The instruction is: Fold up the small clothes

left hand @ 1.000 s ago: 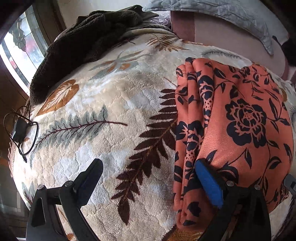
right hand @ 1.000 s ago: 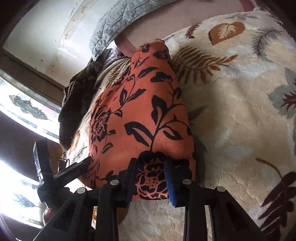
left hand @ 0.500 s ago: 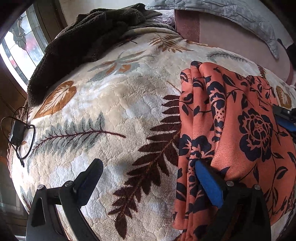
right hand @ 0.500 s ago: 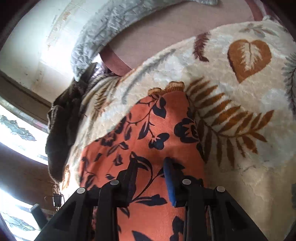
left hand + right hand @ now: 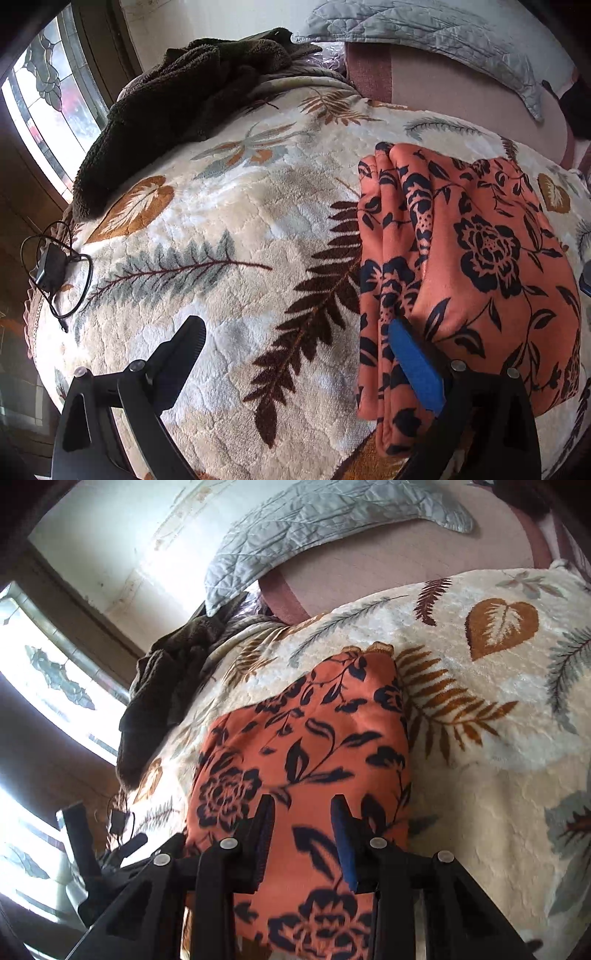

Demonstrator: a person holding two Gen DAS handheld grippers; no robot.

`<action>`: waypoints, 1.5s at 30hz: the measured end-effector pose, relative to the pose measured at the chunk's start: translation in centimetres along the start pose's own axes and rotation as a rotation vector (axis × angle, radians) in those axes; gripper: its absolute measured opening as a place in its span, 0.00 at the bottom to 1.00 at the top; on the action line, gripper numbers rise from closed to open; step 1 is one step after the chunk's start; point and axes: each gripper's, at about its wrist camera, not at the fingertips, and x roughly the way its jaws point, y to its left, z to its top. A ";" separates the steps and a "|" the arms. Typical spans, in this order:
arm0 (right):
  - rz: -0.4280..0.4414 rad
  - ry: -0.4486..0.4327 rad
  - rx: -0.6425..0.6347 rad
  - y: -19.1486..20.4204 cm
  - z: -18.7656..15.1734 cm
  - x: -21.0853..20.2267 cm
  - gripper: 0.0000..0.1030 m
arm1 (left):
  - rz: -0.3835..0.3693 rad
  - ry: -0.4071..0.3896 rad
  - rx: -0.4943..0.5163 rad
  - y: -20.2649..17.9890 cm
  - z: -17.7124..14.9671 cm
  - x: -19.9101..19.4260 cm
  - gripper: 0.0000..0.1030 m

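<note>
An orange garment with black flowers [image 5: 480,258] lies folded flat on the leaf-patterned cream blanket [image 5: 229,229]; it also shows in the right wrist view [image 5: 306,746]. My left gripper [image 5: 295,343] is open wide. Its blue-padded right finger [image 5: 413,362] rests against the garment's folded left edge, and its black left finger [image 5: 181,350] is over bare blanket. My right gripper [image 5: 303,827] is open with a narrow gap, just above the garment's near end, with no cloth between the fingers.
A dark brown fleece [image 5: 177,92] is heaped at the blanket's far left. A grey quilted pillow [image 5: 424,33] and a pink one [image 5: 461,96] lie at the back. A black charger with cable [image 5: 51,269] lies at the left edge, by a window [image 5: 48,88].
The right gripper lowered the garment's raised end flat onto the blanket, let it go and drew back. The left gripper stayed open at the garment's left edge.
</note>
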 end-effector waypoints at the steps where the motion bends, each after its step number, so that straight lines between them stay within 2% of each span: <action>1: 0.007 0.015 -0.008 0.3 -1.1 -0.2 0.34 | 0.009 0.013 0.006 -0.2 -0.4 0.2 0.97; 4: -0.029 0.145 -0.028 0.0 -3.9 2.1 0.34 | 0.037 0.034 0.024 -0.8 -0.8 0.8 0.97; 5: -0.045 0.140 -0.048 0.2 -4.0 2.5 0.34 | 0.037 0.034 0.020 -0.8 -0.7 0.8 0.97; 7: -0.047 0.142 -0.039 1.0 -3.1 2.4 0.34 | 0.019 0.038 -0.002 -0.4 -0.5 0.7 0.97; 9: -0.010 0.114 -0.023 2.1 -1.4 2.2 0.34 | 0.000 0.048 -0.022 0.0 -0.3 0.8 0.97; 12: 0.011 0.103 -0.062 4.9 1.2 3.3 0.34 | -0.014 0.059 -0.034 0.3 -0.2 0.9 0.97; 17: 0.067 0.155 -0.034 7.9 4.7 9.4 0.34 | -0.007 0.065 -0.016 -0.1 0.0 1.3 0.97; 22: 0.066 0.213 0.054 8.1 5.9 16.5 0.35 | -0.003 0.070 -0.001 -0.2 0.3 1.7 0.97; 24: 0.065 0.195 0.052 7.6 6.0 17.6 0.34 | -0.006 0.074 -0.004 -0.1 0.5 2.0 0.97; 28: 0.107 0.194 0.085 6.9 6.4 16.3 0.33 | -0.024 0.090 -0.023 0.0 0.8 2.2 0.97; 33: 0.158 0.121 0.068 5.6 5.3 10.1 0.35 | -0.020 0.068 -0.023 0.2 0.7 1.5 0.97; 40: 0.079 0.091 -0.018 3.5 0.0 1.7 0.34 | 0.044 0.007 0.008 0.1 -0.3 -0.2 0.97; 42: 0.032 0.112 -0.029 2.6 -2.1 1.2 0.34 | 0.088 0.018 0.046 -0.6 -0.6 0.5 0.97; 45: -0.016 0.188 -0.008 0.8 -4.8 2.7 0.34 | 0.135 0.024 0.079 -1.2 -0.8 1.1 0.97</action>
